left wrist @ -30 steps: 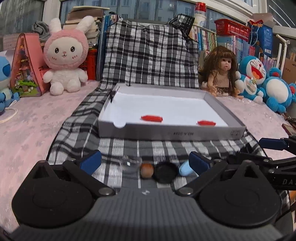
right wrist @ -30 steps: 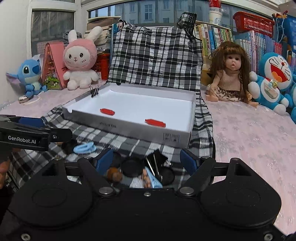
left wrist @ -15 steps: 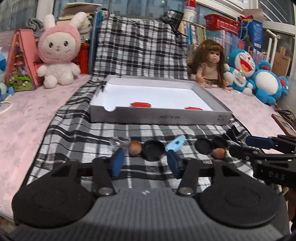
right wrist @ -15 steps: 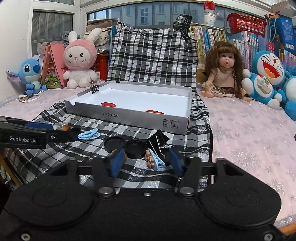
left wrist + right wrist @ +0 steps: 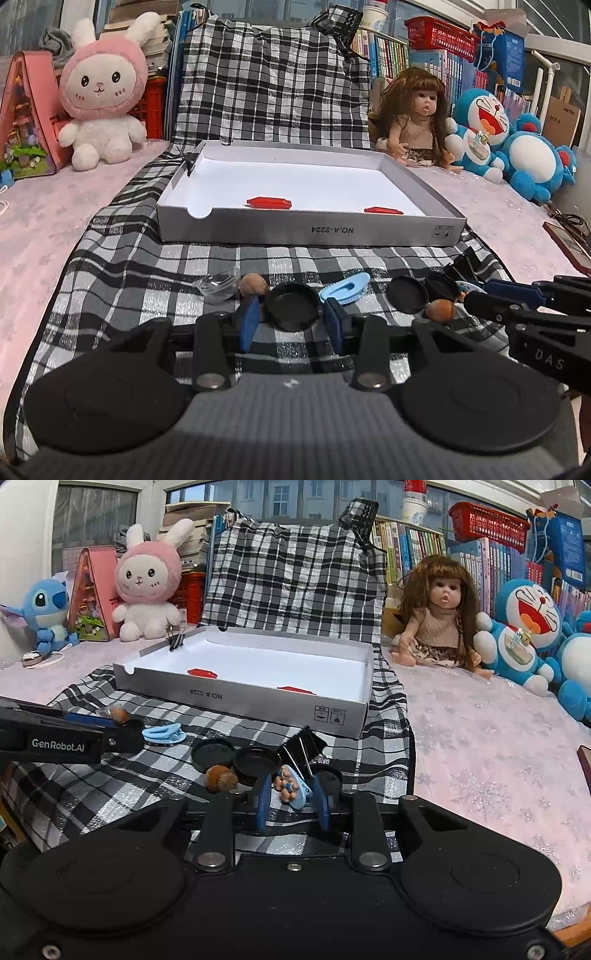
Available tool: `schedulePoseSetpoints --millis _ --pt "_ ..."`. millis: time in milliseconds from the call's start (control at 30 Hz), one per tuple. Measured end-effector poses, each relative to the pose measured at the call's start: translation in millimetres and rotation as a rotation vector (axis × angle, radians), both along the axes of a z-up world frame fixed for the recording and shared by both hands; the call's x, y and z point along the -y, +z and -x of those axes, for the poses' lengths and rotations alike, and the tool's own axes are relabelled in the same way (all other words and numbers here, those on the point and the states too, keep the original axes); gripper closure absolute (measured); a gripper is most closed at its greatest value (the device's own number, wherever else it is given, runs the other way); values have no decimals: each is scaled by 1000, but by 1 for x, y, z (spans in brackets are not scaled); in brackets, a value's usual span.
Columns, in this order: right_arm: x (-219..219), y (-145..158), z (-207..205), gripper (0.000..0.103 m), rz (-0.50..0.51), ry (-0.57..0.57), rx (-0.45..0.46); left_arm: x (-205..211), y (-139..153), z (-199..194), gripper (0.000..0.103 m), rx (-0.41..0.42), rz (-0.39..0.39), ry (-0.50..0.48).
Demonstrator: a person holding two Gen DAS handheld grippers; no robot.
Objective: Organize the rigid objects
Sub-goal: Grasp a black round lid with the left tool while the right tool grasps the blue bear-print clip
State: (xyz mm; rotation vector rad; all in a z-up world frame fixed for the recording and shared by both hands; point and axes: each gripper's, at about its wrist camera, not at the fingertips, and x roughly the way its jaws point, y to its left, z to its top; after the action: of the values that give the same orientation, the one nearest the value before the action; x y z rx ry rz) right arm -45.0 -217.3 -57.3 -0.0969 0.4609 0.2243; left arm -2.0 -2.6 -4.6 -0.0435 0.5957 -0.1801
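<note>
The grey tray on the checked cloth is seen from further back than a second ago, at 12 o'clock of both views, holding only two red pieces. Both tools have been drawn back and narrowed. The left hand-held gripper is now closed around the black lid, apparently gripping it. The right hand-held gripper is closed to a narrow gap around the blue hair clip; firm contact cannot be told. Two pick-ups appear under way, with transfer to the tray likely next.
</note>
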Motion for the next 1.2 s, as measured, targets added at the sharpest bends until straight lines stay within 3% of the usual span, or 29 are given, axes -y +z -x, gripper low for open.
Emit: schedulePoseSetpoints --millis 333,400,433,467,800,967,1067,1200 --pt "-4 -2 -15 81 -7 30 -11 5 -4 -12 46 19 -23 3" --pt "-4 -1 -17 84 -18 32 -20 5 -3 -12 51 19 -25 4" --pt "-5 -1 -17 84 -20 33 -23 5 -3 -11 63 20 -26 2" --pt "-5 0 -17 84 -21 38 -23 5 -3 -10 65 18 -26 -2" --pt "2 3 3 84 -15 184 -56 6 0 11 65 4 -28 -49" --pt "7 4 8 82 -7 217 -67 7 0 15 63 10 -35 -47" --pt "10 4 11 81 0 231 -78 7 1 16 49 14 -37 -47" --pt "13 4 14 80 40 235 -79 8 1 18 48 21 -50 -43"
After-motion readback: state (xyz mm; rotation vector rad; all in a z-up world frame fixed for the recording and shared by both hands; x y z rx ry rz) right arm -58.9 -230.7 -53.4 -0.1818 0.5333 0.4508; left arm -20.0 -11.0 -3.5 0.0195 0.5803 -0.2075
